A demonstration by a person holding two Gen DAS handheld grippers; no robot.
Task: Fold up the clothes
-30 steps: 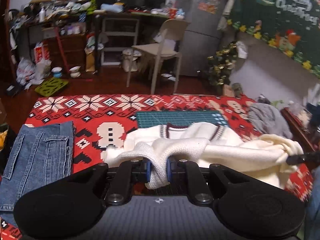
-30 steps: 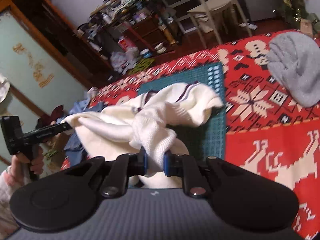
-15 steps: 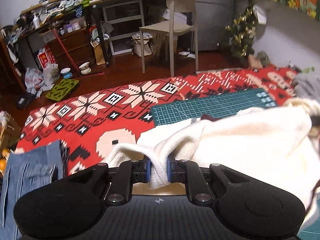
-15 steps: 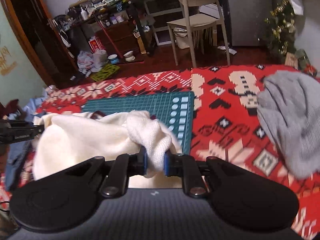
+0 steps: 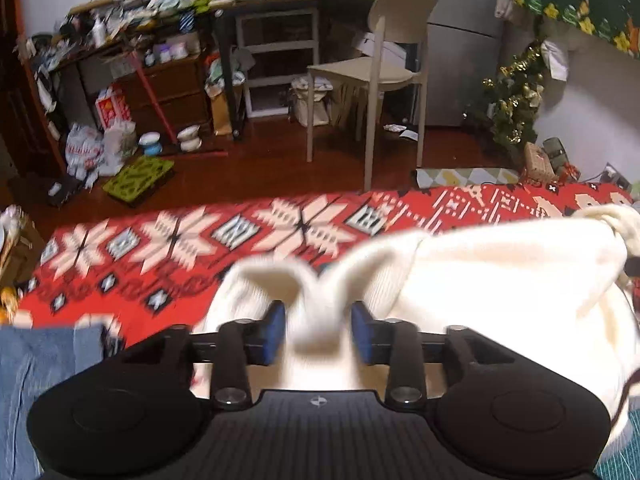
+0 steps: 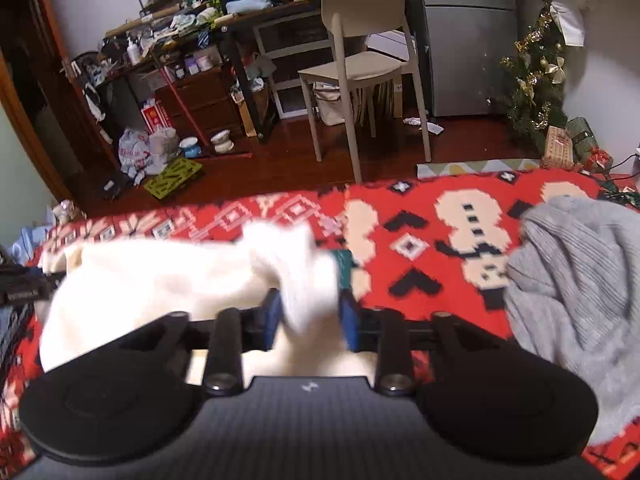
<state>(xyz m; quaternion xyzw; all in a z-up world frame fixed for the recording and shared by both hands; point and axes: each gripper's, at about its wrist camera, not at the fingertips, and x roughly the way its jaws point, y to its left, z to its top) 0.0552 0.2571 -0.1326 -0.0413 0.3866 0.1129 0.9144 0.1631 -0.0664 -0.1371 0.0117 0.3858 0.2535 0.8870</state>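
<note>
Surface: red patterned cloth (image 5: 168, 292) with snowflakes and snowmen covers the tabletop in both wrist views.
Left tongs (image 5: 319, 330): the jaws have just been opening; the blue pads (image 5: 275, 332) stand apart with a fold of the cream sweater (image 5: 500, 280) between them, and the knit looks loose rather than pinched, though blur makes this hard to judge.
Right tongs (image 6: 308, 322): the jaws have likewise just been opening; a bunched corner of the sweater (image 6: 160, 280) sits between the parted pads, seemingly released.
Sweater: it lies on the tabletop, spread between the two tongs, partly over a green cutting mat (image 6: 343, 266) whose corner peeks out beside it.
Jeans (image 5: 40, 368): folded blue denim at the near left edge, just beside the sweater.
Grey garment (image 6: 576, 280): a crumpled heap on the cloth to the right, apart from the sweater.
Farther off: a beige chair (image 6: 356, 64) on the dark wooden floor, cluttered shelves (image 5: 140, 40) behind, and a small Christmas tree (image 6: 536, 80) by the wall.
</note>
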